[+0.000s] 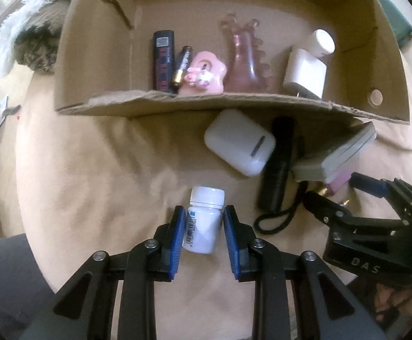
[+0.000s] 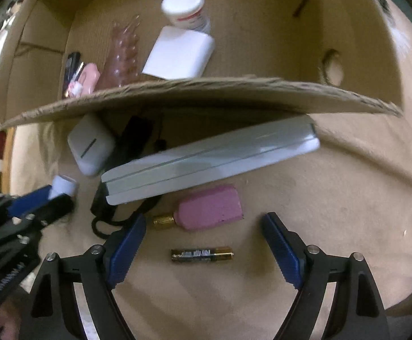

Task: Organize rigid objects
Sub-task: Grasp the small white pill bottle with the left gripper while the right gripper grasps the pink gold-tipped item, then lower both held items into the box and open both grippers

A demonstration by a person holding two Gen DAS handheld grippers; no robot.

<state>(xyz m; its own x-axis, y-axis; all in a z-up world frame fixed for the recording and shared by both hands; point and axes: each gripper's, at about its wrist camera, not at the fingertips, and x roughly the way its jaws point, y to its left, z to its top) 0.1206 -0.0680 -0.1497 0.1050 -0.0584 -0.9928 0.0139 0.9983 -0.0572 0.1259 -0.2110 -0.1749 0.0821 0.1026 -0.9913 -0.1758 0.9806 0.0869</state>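
**Pill Bottle Between the Left Claw's Pads, Battery Under the Right**

While the cardboard box (image 1: 98,56) sat on the tan fleecy cloth (image 1: 92,170) with its ragged front flap hanging forward, the left claw (image 1: 203,238) stood around a small white plastic pill bottle (image 1: 204,226) lying on the cloth. Its ribbed blue pads (image 1: 177,240) sat against or just beside the bottle's smooth sides; whether they truly pressed, I could not tell. The right claw (image 2: 203,252) was spread wide, a slim black-and-gold battery (image 2: 201,255) lying crosswise between its pads, touching neither.

Inside the box stood a black rectangular case (image 1: 163,59), a small dark cylinder (image 1: 182,66), a glossy pink figurine (image 1: 206,75), a frilled pink glass vase (image 1: 241,62), a white boxy charger (image 1: 305,75) and a white round-capped jar (image 2: 186,7).

Outside, just beneath the flap, lay a rounded white earbud case (image 1: 240,141), a matte black flashlight (image 1: 278,164) with a cord loop, a flat pale grey book (image 2: 206,158), and a pink bottle (image 2: 211,211) with a ridged gold cap.
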